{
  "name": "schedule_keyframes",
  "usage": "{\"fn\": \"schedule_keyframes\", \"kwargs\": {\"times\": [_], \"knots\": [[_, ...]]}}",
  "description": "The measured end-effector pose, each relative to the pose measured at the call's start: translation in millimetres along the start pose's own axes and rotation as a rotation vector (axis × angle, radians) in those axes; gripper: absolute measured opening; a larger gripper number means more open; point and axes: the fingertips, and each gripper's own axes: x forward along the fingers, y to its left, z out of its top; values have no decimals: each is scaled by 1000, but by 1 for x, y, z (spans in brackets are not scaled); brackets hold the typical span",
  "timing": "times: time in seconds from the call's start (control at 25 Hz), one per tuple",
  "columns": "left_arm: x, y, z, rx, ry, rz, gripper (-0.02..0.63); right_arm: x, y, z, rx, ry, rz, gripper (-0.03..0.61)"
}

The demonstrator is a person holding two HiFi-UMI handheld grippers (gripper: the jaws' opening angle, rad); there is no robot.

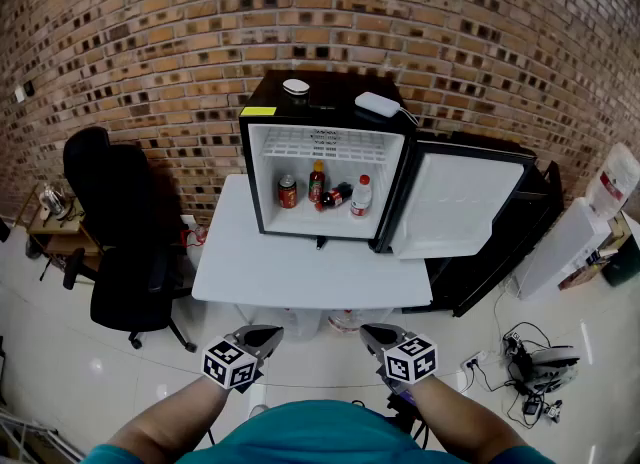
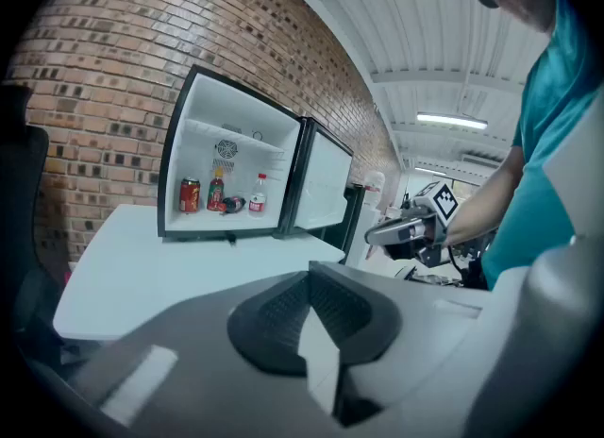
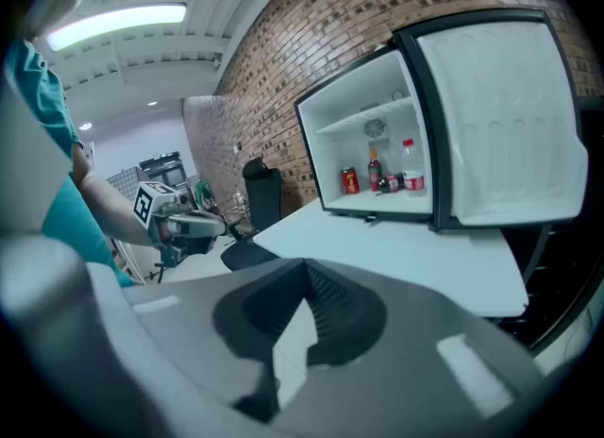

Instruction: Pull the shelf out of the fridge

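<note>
High inside the fridge (image 1: 325, 167), the shelf (image 1: 328, 145) is seated, its front made reachable by the open door (image 1: 455, 202). The left tongs (image 1: 268, 332) and right tongs (image 1: 369, 332) are held clenched, empty, well apart from it.

The labels on the can (image 1: 287, 192) and bottles (image 1: 362, 195) in the fridge (image 1: 340, 84) are too small to read, the round object (image 1: 296, 87) on its top too small to tell — and the person's forearms (image 1: 165, 422) are cut off by the head view's bottom edge.
</note>
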Motion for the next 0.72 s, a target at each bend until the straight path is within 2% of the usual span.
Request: {"fn": "schedule_keyframes", "kwargs": {"times": [0.2, 0.4, 0.56, 0.72], "knots": [[12, -4, 30, 41, -30, 44, 0, -13, -14, 19, -44, -11, 19, 3], [18, 2, 68, 41, -102, 93, 0, -14, -28, 52, -101, -32, 28, 3], [18, 19, 86, 73, -129, 77, 0, 6, -36, 74, -114, -45, 10, 3], [21, 60, 92, 81, -136, 26, 0, 40, -45, 95, -88, -67, -46, 3]]}}
